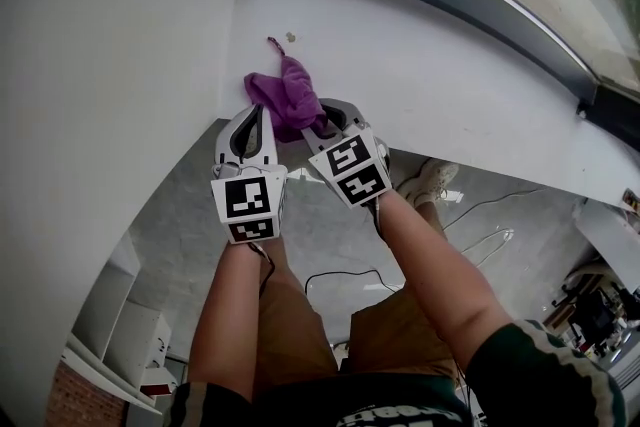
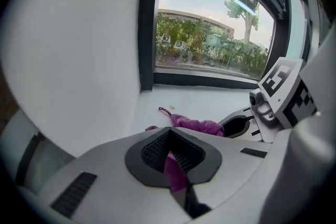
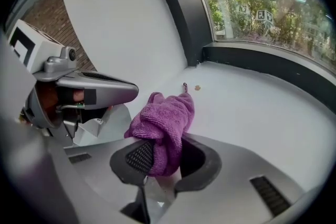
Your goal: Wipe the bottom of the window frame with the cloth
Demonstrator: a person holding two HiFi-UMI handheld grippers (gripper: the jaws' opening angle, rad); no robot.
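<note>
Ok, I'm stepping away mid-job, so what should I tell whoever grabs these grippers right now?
Left gripper: shut on a fold of the purple cloth.
Right gripper: shut on the same cloth.
The cloth is bunched on the white sill near the side wall, short of the dark frame bottom. A crumb lies just beyond it.
Done: cloth gripped.
Left: push it to the frame and wipe along its bottom.

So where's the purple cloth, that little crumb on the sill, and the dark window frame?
purple cloth (image 1: 287, 95), head view: its bunched middle.
crumb (image 3: 197, 87), right gripper view: the whole tan speck.
window frame (image 2: 210, 80), left gripper view: its dark bottom bar.
</note>
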